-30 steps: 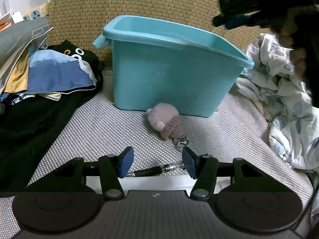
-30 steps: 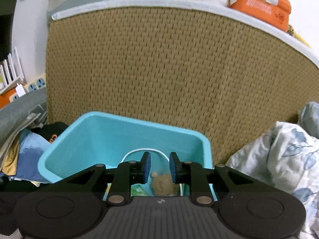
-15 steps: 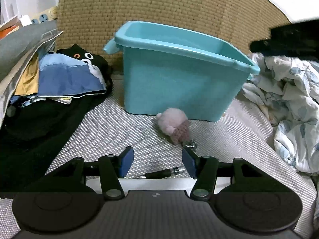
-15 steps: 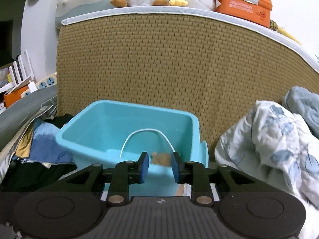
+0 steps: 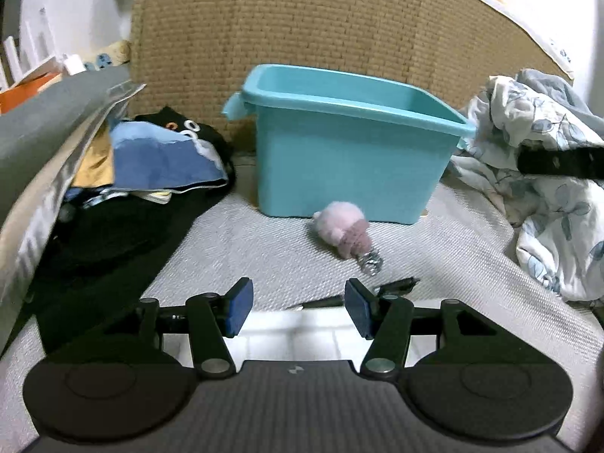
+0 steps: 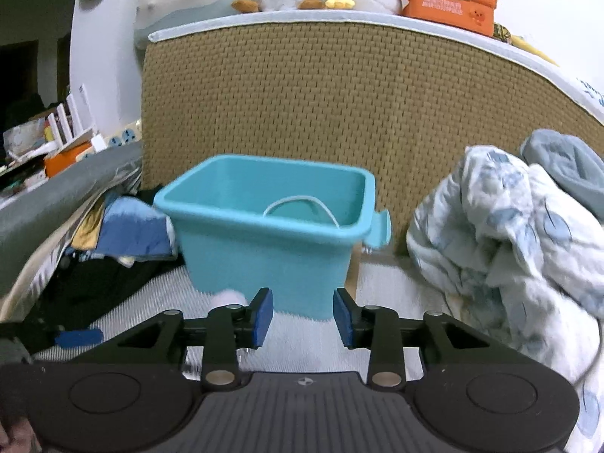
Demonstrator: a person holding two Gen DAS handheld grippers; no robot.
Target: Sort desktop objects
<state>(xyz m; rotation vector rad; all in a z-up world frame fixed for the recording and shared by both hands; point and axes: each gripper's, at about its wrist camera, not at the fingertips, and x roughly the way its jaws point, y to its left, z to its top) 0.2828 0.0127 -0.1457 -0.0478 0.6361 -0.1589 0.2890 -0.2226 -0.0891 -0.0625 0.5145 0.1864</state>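
- Inside bin (image 6: 264,234): white cable (image 6: 298,204) already sorted.
- Left out: pink plush (image 5: 341,228) touching the bin front, dark pen (image 5: 392,288) just beside the left gripper (image 5: 296,307).
- Left gripper jaws wide, empty; right gripper (image 6: 302,315) moderately parted, empty.

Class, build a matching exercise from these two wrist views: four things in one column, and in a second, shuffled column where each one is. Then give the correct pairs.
Things
1. pink plush keychain
2. orange first-aid box
3. white cord
4. floral bedding

Places
A. on top of the woven headboard
B. inside the teal bin
C. heaped to the right of the teal bin
D. on the grey mat in front of the teal bin

Pairs: 1-D, 2-A, 3-B, 4-C
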